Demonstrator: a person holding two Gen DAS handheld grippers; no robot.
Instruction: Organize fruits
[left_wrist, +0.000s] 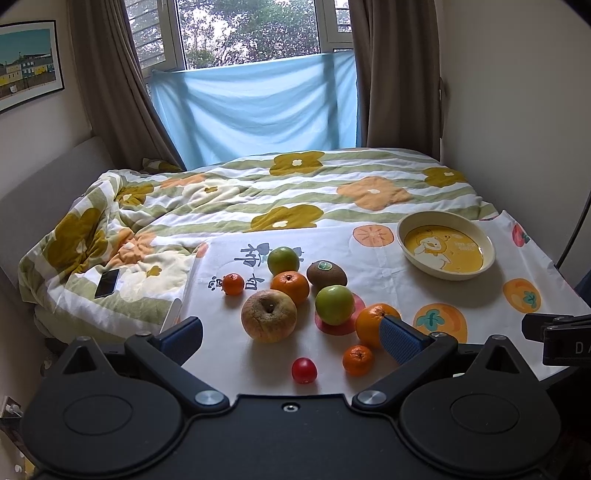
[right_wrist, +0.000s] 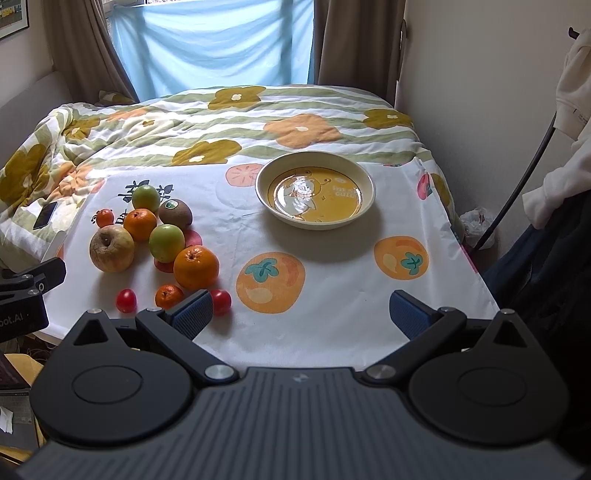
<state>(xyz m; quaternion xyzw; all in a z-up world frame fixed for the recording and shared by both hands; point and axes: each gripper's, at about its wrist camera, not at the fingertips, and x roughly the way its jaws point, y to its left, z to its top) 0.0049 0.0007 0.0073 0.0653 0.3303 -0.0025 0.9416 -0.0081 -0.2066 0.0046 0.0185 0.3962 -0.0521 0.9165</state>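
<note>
Two cherry tomatoes (right_wrist: 126, 300), one bowl (right_wrist: 364, 173)

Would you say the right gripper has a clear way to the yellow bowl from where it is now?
Probably yes: the right gripper is open, and only bare tablecloth lies between it and the bowl; the fruit sits off to its left.

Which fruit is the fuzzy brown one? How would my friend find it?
Start at the yellow bowl on the white cloth, then look left to the pile of fruit. The kiwi lies near the back, beside a green apple. It is the only brown, egg-shaped fruit, with a small green sticker on top.
</note>
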